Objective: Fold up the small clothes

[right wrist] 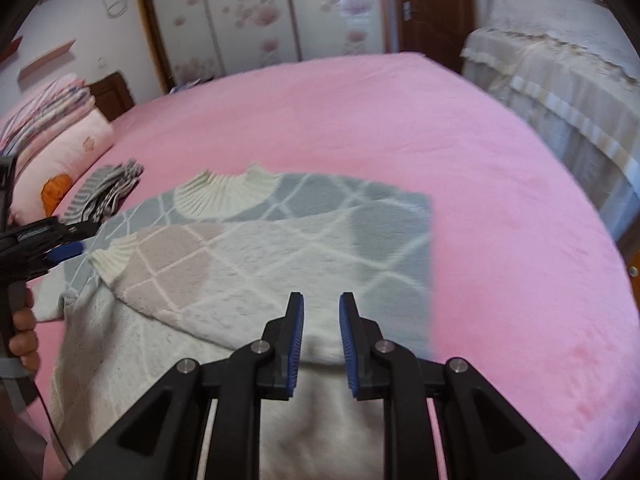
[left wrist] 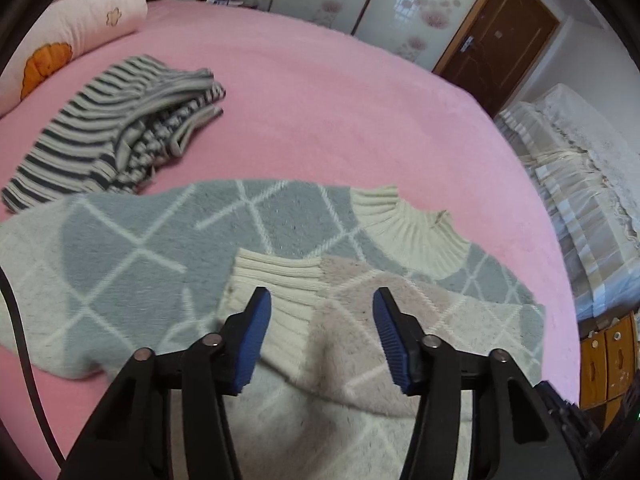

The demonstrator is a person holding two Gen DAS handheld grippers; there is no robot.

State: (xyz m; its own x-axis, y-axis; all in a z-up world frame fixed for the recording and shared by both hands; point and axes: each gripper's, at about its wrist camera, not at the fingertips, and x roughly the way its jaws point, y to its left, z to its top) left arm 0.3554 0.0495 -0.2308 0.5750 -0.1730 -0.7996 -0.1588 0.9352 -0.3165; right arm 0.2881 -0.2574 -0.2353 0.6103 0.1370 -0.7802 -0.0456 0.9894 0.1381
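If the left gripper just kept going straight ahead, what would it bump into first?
Most likely the ribbed cuff of the sweater sleeve folded across the diamond-pattern sweater. The left gripper is open, and the cuff lies just beyond its fingers. Depth is hard to judge, so it might touch the sleeve itself first.

No readable text, label, brand, number or sign is being shown in either view. Faint markings are being carried on the side of the left tongs [right wrist: 66, 252] in the right wrist view, but they are being blurred past reading. Only flower patterns are being displayed on the wardrobe doors [right wrist: 256, 12].
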